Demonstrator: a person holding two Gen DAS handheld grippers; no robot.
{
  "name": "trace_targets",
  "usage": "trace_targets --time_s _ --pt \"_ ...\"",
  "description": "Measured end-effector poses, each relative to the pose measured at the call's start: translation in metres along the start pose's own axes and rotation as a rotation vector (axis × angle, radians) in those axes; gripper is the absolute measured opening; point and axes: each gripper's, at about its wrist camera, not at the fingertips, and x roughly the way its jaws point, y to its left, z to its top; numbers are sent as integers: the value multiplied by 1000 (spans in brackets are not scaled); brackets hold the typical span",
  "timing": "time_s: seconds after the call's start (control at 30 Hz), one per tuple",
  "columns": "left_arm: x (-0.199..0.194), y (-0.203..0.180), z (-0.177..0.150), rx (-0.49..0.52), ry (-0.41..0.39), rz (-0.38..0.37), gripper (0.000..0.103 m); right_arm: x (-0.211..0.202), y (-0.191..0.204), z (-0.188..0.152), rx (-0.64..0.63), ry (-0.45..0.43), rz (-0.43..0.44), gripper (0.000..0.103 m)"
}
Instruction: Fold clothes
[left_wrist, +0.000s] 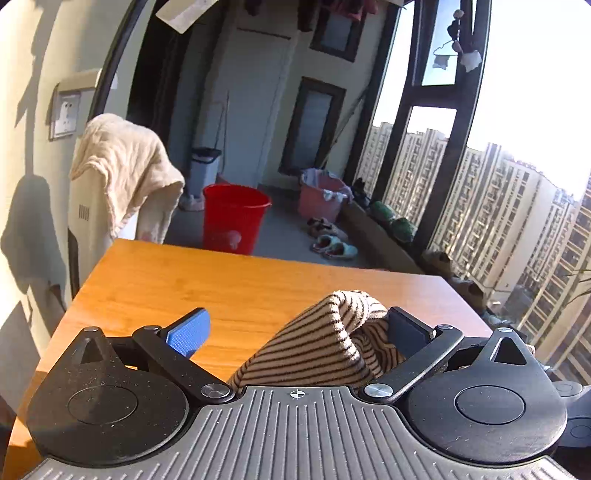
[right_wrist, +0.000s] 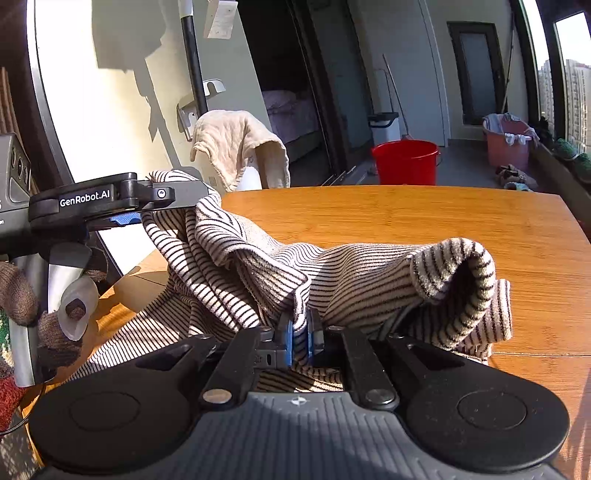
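Over the near edge of the table, in the left wrist view, the left gripper has its fingers spread wide, and the striped garment bunches between them, leaning on the right finger without being pinched. Any pull from here would likely let the cloth slide off that finger, since nothing clamps it.

From the right wrist view, the right gripper has its blue pads closed on a fold of the striped garment, which lies crumpled across the table's near left corner. Lifting one-handed could drag the heap sideways toward that edge.
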Motion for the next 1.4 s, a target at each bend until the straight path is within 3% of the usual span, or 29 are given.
trace_targets --time_s 0.07,0.23,0.33,0.4,0.47,0.6,0.7,0.73,0.87,1.03,1.1,1.13,1.2,1.27,1.33,1.4 --pt "1 4 -6 33 19 36 86 -4 0 2 -10 -2 4 7" --pt "2 18 -26 82 80 100 89 -8 -5 -4 6 22 -7 12" --pt "-13 34 -37 1 96 66 93 -6 -6 -13 17 19 -12 12" --pt "-30 39 -31 -56 76 47 91 -7 -6 -15 23 10 -18 12" --pt "-53 33 -19 -70 18 35 78 -5 -5 -17 29 3 -22 12" --pt "-85 1 1 -6 -101 -72 76 0 -1 -19 26 -16 -40 12" --pt "-69 -19 -6 23 -58 -144 78 -3 2 -21 13 -26 -55 12" --pt "-52 -21 -15 28 -10 -130 76 -5 2 -21 12 -25 -57 12" --pt "-9 -20 -39 31 83 -55 54 -27 4 -20 -12 -34 -69 25" --pt "-9 -20 -48 51 65 -58 54 -66 23 -2 -72 -177 -84 28" --pt "-7 -23 -50 62 55 -50 56 -71 25 9 -69 -238 -109 37" --pt "-8 -25 -53 77 49 -46 58 -65 21 11 -59 -226 -141 43" --pt "-12 -20 -56 98 43 -42 59 -42 2 5 -5 -138 -227 43" --pt "-14 -15 -57 91 45 -61 59 -22 -24 -10 55 -63 -267 34" --pt "-14 -11 -58 83 47 -75 59 -28 -41 -19 130 -111 -208 30" --pt "-11 -8 -56 79 49 -82 59 -29 -44 -20 166 -120 -208 26"
